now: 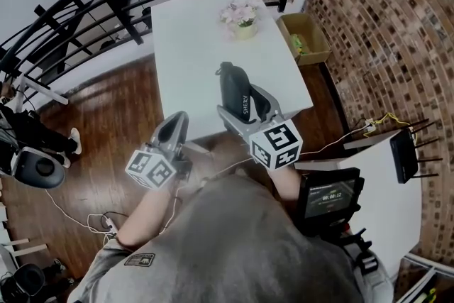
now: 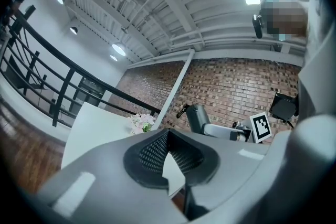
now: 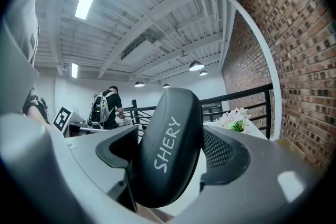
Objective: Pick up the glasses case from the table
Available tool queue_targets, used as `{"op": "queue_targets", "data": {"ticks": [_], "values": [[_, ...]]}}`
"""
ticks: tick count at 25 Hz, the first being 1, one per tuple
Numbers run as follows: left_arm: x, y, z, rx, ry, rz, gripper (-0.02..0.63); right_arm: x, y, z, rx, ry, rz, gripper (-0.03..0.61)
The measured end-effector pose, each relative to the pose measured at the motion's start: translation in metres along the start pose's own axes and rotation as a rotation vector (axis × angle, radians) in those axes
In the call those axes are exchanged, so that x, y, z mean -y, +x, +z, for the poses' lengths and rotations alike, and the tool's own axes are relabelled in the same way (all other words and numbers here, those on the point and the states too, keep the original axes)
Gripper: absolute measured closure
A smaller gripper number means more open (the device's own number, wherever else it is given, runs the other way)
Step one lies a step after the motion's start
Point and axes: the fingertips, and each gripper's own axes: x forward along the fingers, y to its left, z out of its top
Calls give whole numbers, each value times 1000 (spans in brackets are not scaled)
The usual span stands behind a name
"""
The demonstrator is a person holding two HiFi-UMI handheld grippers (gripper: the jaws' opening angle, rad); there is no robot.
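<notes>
Glasses case (image 3: 167, 134) is clamped in the right claw (image 3: 170, 152), and firmly so. The dark, rounded case is pinched between the two textured pads (image 3: 223, 149) and stands on end. Its upper end pokes well past the jaws, and SHERY is lettered in white along its side. From the head view the case is seen carried above the near part of the white table (image 1: 184, 46), clear of the top and not resting on it. The right claw's marker cube (image 1: 277, 145) is turned up towards the camera. Over on the other side, the left claw (image 2: 168, 136) is held out beside the table's near corner, lower in the head view and apart from the right one. Its jaws are drawn together so that the pad tips meet, and nothing is gripped between them. A small pot of pale flowers (image 1: 241, 14) is set at the table's far end, well away from the case. A cardboard box (image 1: 306, 39) is parked on the wooden floor (image 1: 106, 117) just beside the table, against the brick wall (image 1: 383, 32). A black railing (image 1: 85, 0) is curved round the far side. In the right gripper view a person with a backpack (image 3: 105, 107) is caught standing in the background, beyond the claw.
</notes>
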Motion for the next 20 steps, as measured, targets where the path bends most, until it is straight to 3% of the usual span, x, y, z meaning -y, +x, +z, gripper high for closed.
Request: {"op": "queue_targets", "data": {"ticks": [20], "values": [[-7, -6, 5, -8, 10, -2, 612, -6, 5, 4, 5, -9, 0, 189]]}}
